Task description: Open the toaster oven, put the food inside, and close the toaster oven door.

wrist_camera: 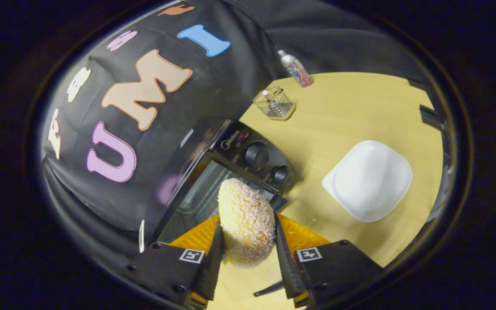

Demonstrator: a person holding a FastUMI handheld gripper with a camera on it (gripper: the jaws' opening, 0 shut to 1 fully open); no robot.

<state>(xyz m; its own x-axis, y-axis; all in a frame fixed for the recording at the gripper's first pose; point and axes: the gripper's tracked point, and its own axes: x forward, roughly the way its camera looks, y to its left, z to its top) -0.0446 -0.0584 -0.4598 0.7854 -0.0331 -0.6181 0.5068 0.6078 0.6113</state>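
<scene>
My gripper (248,254) is shut on a sugar-coated bun (246,219), which stands up between the two fingers and hides part of what lies ahead. Just beyond the bun is the black toaster oven (235,159) with two round knobs (256,154) on its control panel. Its glass-fronted cavity (198,193) shows to the left of the bun. The door seems to be down, with an orange surface (299,234) lying under and beside my fingers, though the bun covers most of it. The whole view is tilted.
A white square plate (368,181) lies on the yellow wooden table (351,112) to the right of the oven. Farther off stand a small wire basket (274,103) and a bottle (295,69) near the booth's black cloth wall.
</scene>
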